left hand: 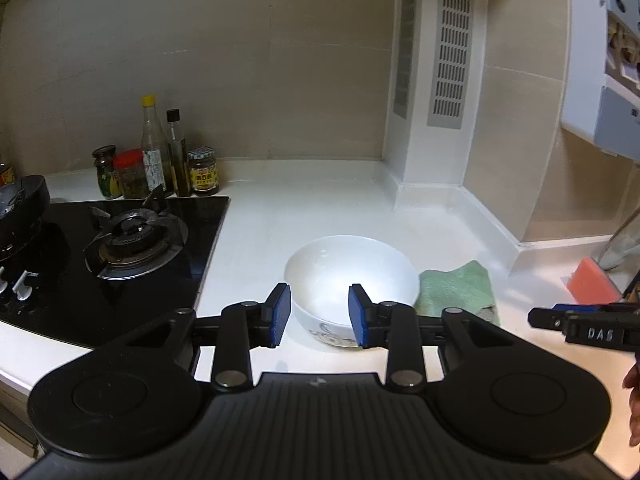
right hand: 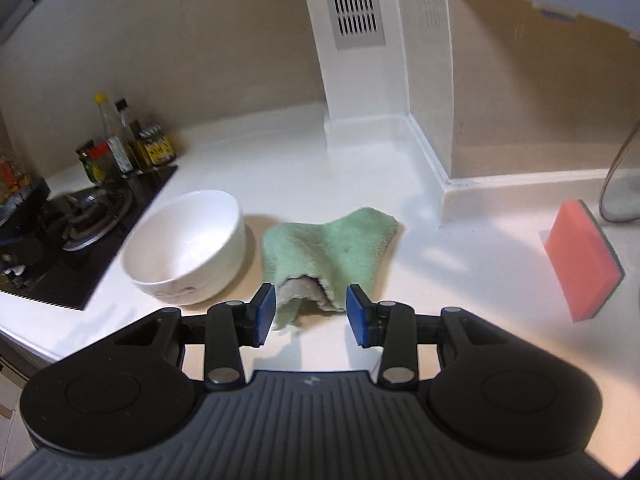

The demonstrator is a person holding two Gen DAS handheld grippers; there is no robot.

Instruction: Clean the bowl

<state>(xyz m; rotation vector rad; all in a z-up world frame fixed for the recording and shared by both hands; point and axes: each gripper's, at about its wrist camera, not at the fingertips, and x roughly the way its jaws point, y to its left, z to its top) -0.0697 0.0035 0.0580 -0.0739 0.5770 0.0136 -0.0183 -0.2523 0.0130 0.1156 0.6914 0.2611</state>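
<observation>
A white bowl with a grey pattern on its side stands on the white counter; it also shows in the right wrist view. A crumpled green cloth lies just right of the bowl, seen too in the right wrist view. My left gripper is open, its pads at the bowl's near rim, not gripping it. My right gripper is open, its pads either side of the cloth's near edge, not closed on it. The right gripper's tip also shows in the left wrist view.
A black gas hob with a burner is left of the bowl. Sauce bottles and jars stand behind it. A pink sponge lies to the right near a glass vessel. A white vented pillar stands behind.
</observation>
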